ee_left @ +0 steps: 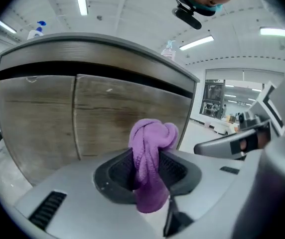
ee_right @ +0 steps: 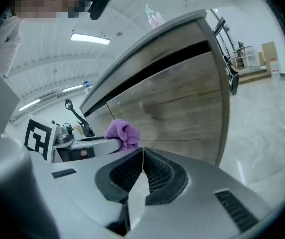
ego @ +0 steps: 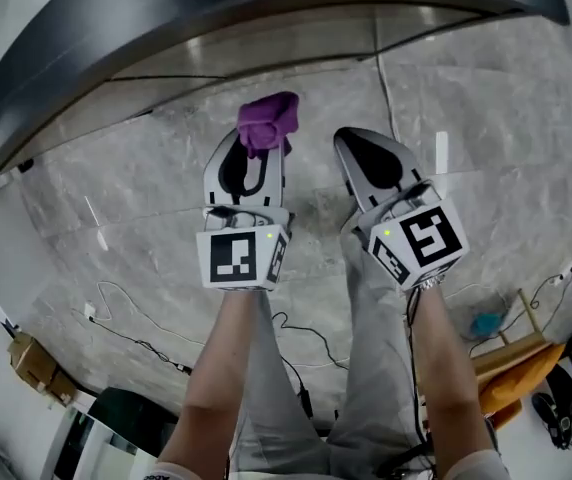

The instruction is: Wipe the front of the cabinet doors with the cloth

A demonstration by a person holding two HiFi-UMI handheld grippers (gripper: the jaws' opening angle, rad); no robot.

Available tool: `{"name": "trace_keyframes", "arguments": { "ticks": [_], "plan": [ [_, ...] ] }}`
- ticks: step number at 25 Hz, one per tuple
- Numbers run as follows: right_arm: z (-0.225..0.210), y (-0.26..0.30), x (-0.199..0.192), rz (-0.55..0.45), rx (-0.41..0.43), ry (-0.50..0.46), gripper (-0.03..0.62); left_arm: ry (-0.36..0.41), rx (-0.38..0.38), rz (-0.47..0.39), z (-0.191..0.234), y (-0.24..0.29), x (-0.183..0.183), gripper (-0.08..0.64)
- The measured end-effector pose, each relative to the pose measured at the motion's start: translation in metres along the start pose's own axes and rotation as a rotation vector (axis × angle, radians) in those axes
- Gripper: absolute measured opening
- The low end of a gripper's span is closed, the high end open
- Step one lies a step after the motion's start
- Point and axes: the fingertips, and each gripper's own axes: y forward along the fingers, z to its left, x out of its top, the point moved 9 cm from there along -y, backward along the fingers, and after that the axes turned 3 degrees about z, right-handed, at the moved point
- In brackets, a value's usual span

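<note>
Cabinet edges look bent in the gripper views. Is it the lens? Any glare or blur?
Left gripper view: the wide-angle lens bows the cabinet top into an arc; the corners are dark; the cloth is sharp. Right gripper view: same bowing and dark corners, no clear blur. Head view: bright streaks of glare on the floor.

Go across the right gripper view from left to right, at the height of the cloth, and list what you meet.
marker cube → purple cloth → wooden cabinet door → marbled floor
</note>
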Motion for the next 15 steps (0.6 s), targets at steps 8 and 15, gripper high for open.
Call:
{"name": "trace_keyframes", "arguments": {
  "ticks": [8,15],
  "plan": [
    [-0.101,-0.101,0.027,-0.048,-0.047,-0.009,0.029,-0.026,-0.02,-0.111,-0.142,0.064,0.06,0.115],
    [-0.13,-0.115,0.03,-0.097,-0.053,0.07,0.029,0.048,-0.006,-0.216,-0.193,0.097,0.106,0.115]
  ]
}}
